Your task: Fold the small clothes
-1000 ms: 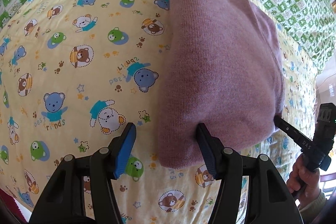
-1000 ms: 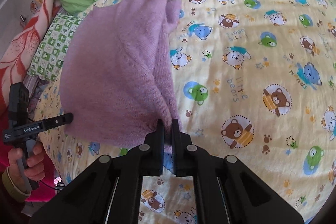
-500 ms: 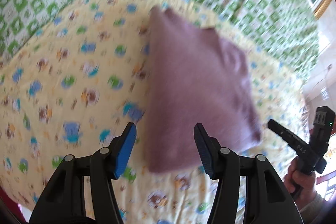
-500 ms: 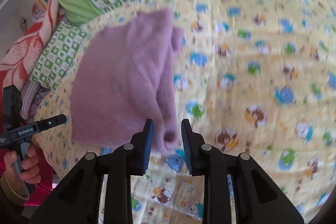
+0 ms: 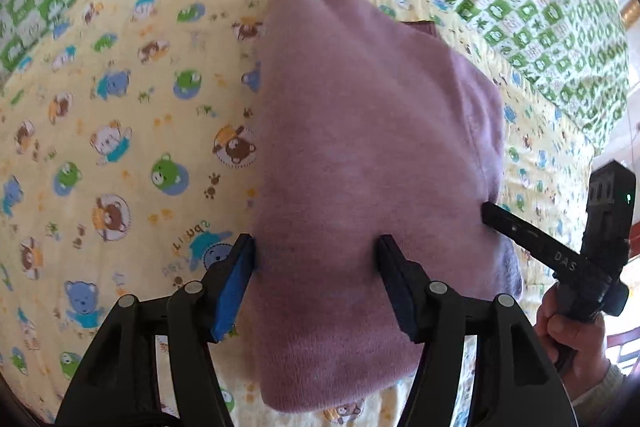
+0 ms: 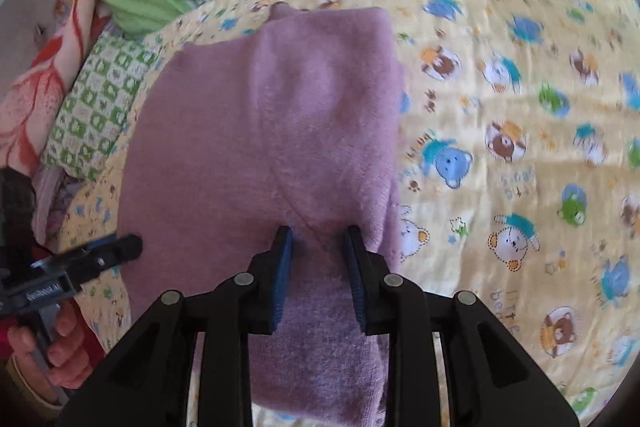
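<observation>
Since the sweater (image 5: 360, 147) lies flat as a doubled block, apart from a strip of cloth jutting past its edge at 1 o'clock, both tools seem set to smooth or turn its near edge; items listed from 9 o'clock across to 3 o'clock in the left wrist view

1. Quilt (image 5: 120, 107), yellow with bear print: work surface, spread under everything, bare from 7 to 11 o'clock
2. Left gripper (image 5: 316, 251), 6 o'clock: jaws wide and just now opening further, astride the sweater's near left corner, one pad at its side edge, the other over the knit; no pinch seen, probably lining up for a fresh bite
3. Sweater, mauve knit: centre, running from 6 up to 12 o'clock, resting on the quilt
4. Checked cover (image 5: 540, 7), green and white: 1 to 2 o'clock, beyond the quilt, not involved
5. Right gripper (image 5: 490, 217), 3 o'clock: tip at the sweater's right edge; its own view shows a narrow gap, jaws having just opened, knit lying between the pads without visible squeeze, likely a release after laying the fold
6. Right hand (image 5: 572, 339), 4 o'clock: wrapped round that tool's handle
</observation>
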### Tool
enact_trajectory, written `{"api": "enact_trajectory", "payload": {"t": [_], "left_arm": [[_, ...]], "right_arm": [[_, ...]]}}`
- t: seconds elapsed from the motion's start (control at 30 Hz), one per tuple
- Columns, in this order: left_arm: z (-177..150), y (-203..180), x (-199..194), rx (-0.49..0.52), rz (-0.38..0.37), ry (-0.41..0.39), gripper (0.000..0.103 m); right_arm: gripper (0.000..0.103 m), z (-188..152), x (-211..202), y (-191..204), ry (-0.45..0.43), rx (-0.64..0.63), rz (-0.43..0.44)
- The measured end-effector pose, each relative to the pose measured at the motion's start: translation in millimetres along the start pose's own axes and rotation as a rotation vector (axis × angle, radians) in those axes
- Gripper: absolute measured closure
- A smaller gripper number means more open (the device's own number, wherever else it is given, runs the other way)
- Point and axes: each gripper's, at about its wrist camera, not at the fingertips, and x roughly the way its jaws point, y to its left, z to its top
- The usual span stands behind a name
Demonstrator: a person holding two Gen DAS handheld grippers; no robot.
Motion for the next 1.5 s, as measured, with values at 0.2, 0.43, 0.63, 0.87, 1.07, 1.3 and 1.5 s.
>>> {"api": "enact_trajectory", "payload": {"t": [0.2,0.43,0.63,0.87,1.07,1.3,1.5], "left_arm": [[-6.8,-1.2,-23.2,0.015,0.007,-0.041,0.042],[-38.7,2.5,-58.1,0.012,0.026,-0.111,0.040],[-75.1,6.1,-74.6,-0.002,0.093,-0.196,0.035],[-117.9,9.1,-81.8,0.052,0.155,-0.207,0.032],[-148.6,8.6,-89.7,0.118,0.192,-0.207,0.028],[-169.0,1.3,-104.9,0.192,0.239,-0.257,0.021],[-174.4,-10.4,-119.4,0.225,0.220,-0.280,0.020]], "right_arm": [[0.072,-5.4,-25.6,9.0,-0.041,-0.013,0.004],[0.068,-34.0,-66.5,24.6,-0.103,-0.045,0.029],[0.061,-65.3,-80.8,35.4,-0.130,-0.064,0.006],[0.042,-108.6,-87.7,49.4,-0.160,-0.113,-0.053],[0.029,-145.2,-87.6,55.8,-0.160,-0.149,-0.092],[0.023,-169.7,-95.8,60.7,-0.182,-0.161,-0.137],[0.013,-176.4,-106.2,72.8,-0.216,-0.212,-0.147]]}}
